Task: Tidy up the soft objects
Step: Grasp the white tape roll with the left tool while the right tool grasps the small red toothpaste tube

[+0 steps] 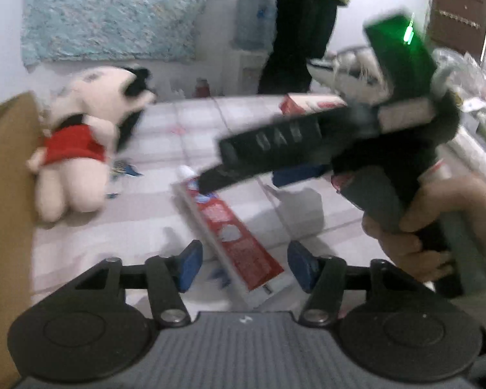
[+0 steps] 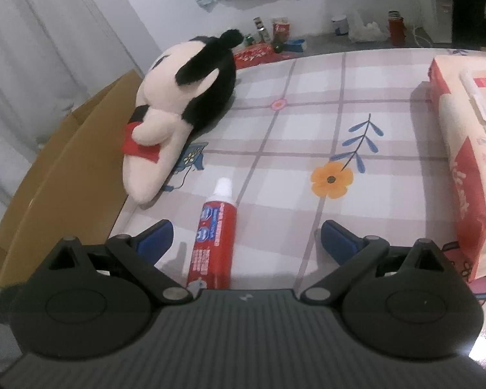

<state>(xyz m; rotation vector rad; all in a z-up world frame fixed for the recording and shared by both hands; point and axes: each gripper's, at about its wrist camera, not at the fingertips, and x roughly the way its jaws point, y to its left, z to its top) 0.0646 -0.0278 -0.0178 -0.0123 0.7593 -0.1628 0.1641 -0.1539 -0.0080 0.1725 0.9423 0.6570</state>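
Observation:
A white and black plush toy (image 1: pixel 77 149) (image 2: pixel 178 107) in a red garment lies on the checked tablecloth (image 2: pixel 307 123), against a cardboard box (image 2: pixel 64 168). A red toothpaste tube (image 1: pixel 230 227) (image 2: pixel 210 236) lies flat on the cloth. My left gripper (image 1: pixel 247 269) is open over the tube's tail, its blue pads (image 1: pixel 191 267) standing clear of it. My right gripper (image 2: pixel 246 238) is open wide, with the tube between its fingers, nearer the left one. In the left wrist view the right gripper (image 1: pixel 210 175), held by a hand (image 1: pixel 437 227), reaches in over the tube's cap.
A red and cream pack of wipes (image 2: pixel 469 162) (image 1: pixel 311 102) stands on the table's right side. The cardboard box (image 1: pixel 6 194) borders the left edge. Bottles and cans (image 2: pixel 280 30) sit behind the table. A person (image 1: pixel 301 32) stands at the back by a water dispenser (image 1: pixel 254 22).

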